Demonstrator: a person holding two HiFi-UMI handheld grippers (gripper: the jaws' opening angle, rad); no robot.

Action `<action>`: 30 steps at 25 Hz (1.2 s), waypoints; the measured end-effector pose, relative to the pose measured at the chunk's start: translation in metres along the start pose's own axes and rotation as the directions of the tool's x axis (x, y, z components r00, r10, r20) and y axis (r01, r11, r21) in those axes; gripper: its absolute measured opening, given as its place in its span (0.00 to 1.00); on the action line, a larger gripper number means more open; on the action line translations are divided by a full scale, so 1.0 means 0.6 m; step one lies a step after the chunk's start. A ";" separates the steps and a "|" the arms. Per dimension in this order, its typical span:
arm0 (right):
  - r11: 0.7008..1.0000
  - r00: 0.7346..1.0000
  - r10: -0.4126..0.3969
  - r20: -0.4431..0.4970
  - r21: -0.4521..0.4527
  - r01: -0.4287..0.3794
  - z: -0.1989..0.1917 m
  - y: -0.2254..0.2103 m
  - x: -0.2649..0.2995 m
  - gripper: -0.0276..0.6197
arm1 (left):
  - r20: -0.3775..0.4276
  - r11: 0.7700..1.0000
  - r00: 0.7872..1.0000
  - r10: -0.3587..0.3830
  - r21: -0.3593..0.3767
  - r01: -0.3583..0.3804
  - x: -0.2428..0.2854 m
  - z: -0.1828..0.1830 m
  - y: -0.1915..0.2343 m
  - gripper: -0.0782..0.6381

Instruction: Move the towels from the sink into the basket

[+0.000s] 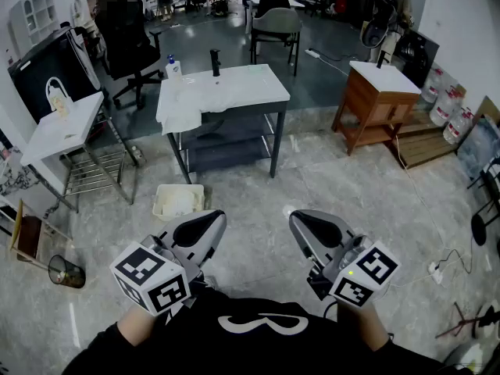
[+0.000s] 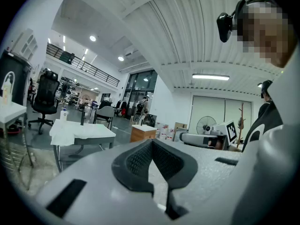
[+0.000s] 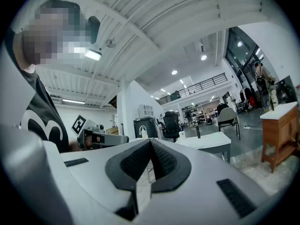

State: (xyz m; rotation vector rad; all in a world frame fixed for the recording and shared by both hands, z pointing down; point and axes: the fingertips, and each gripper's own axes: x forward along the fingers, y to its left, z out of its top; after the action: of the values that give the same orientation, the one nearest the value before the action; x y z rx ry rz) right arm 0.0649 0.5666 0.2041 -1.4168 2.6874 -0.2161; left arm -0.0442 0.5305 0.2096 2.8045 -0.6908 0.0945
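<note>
Showing, head view: limp white towels (image 1: 195,104) draped over the flat sink (image 1: 262,80) edge; pale rectangular basket (image 1: 180,187) on the floor below. Left gripper view: left gripper (image 2: 153,144), ribbed black pads pressed together, empty. Right gripper view: right gripper (image 3: 150,143) likewise closed, empty.

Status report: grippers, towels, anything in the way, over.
Left gripper and right gripper shut, empty, held at the body. Towel draped over the sink table, untouched; basket on the floor before it. Nothing seen blocking the path.
</note>
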 end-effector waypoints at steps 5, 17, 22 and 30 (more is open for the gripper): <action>1.000 1.000 -0.002 -0.013 -0.008 0.001 -0.007 0.003 0.001 0.05 | -0.003 1.000 1.000 0.012 0.005 -0.012 -0.015 -0.005 0.002 0.12; 0.999 1.000 -0.006 -0.007 -0.040 0.006 -0.002 -0.005 0.044 0.05 | 0.017 0.999 0.999 0.034 -0.026 -0.033 -0.032 0.011 0.060 0.12; 0.999 1.000 -0.002 -0.018 -0.042 0.002 -0.008 -0.025 0.080 0.05 | 0.046 0.997 0.996 0.079 -0.001 -0.079 -0.031 0.026 0.111 0.27; 1.000 0.999 0.000 -0.040 -0.016 0.000 -0.033 -0.092 0.162 0.05 | 0.045 0.991 0.990 0.136 0.011 -0.136 0.011 0.024 0.230 0.43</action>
State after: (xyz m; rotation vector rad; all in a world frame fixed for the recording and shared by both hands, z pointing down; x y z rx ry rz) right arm 0.0519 0.4573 0.2309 -1.4323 2.7274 -0.2262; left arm -0.1024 0.4056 0.2275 2.7780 -0.8949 0.0633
